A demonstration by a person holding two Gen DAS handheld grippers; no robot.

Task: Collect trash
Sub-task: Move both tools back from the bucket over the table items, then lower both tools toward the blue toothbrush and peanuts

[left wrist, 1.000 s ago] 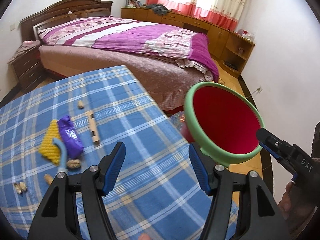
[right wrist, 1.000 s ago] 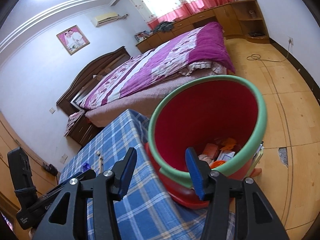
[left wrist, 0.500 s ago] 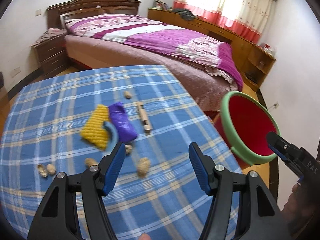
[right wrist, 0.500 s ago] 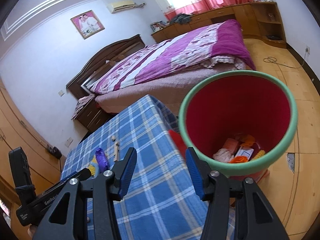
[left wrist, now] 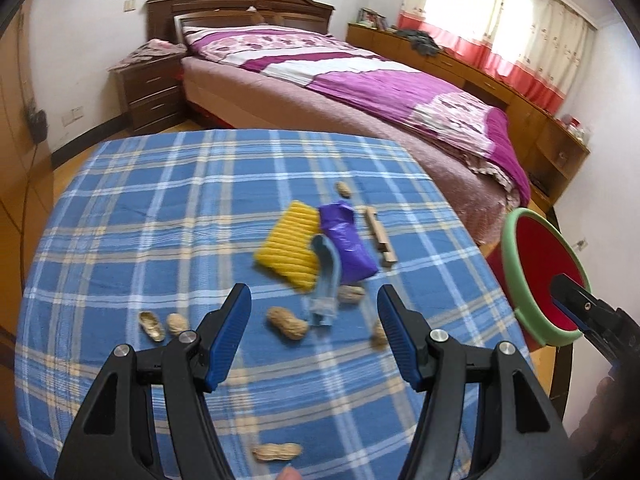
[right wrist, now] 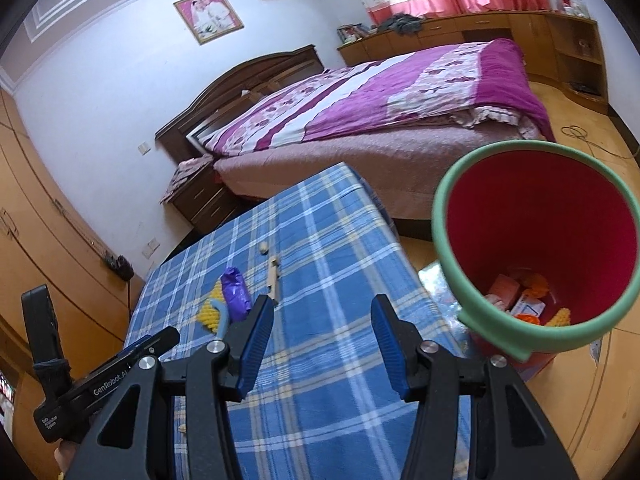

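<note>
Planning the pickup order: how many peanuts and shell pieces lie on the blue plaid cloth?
8 visible: one beyond the purple wrapper, three near the blue strip's end, two left, one nearest.

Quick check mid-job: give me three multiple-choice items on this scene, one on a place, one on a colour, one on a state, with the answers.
1. The purple wrapper lies:
A. inside the bin
B. on the checked tablecloth, beside the yellow sponge
C. on the bed

2. The bin has a rim coloured:
A. green
B. blue
C. white

3. The left hand-held gripper is:
A. shut on a peanut
B. shut on the wrapper
C. open and empty

Answers: B, it lies against the sponge on the cloth; A, a green band rings the red inside; C, its jaws stand apart with nothing between.
</note>
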